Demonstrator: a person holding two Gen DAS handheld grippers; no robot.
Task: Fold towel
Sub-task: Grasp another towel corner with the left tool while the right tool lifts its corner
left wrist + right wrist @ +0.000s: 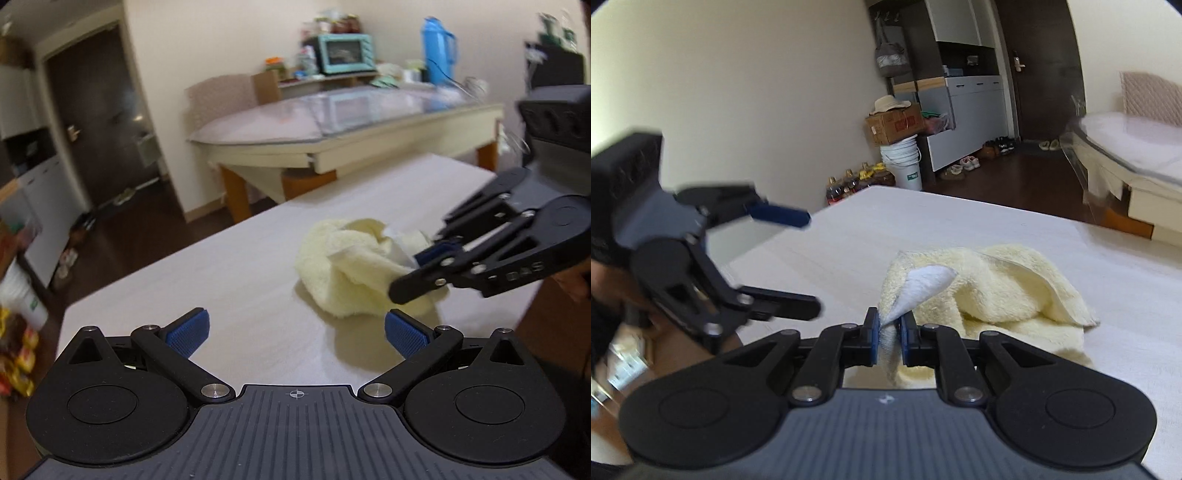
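A pale yellow towel [347,266] lies crumpled on the white table [221,280]. In the left wrist view my left gripper [297,334] hovers open just short of the towel, nothing between its blue pads. My right gripper [410,273] reaches in from the right and pinches the towel's near edge. In the right wrist view the right gripper [889,334] is shut on a corner of the towel [997,291], whose white label [923,284] sticks up between the pads. The left gripper [809,266] appears at the left, open and blurred.
Behind the white table stands a glass-topped table [332,122] with a teal oven [347,53] and a blue flask [437,48]. In the right wrist view a cardboard box [894,123], white bucket [903,162] and bottles [857,181] stand by the wall.
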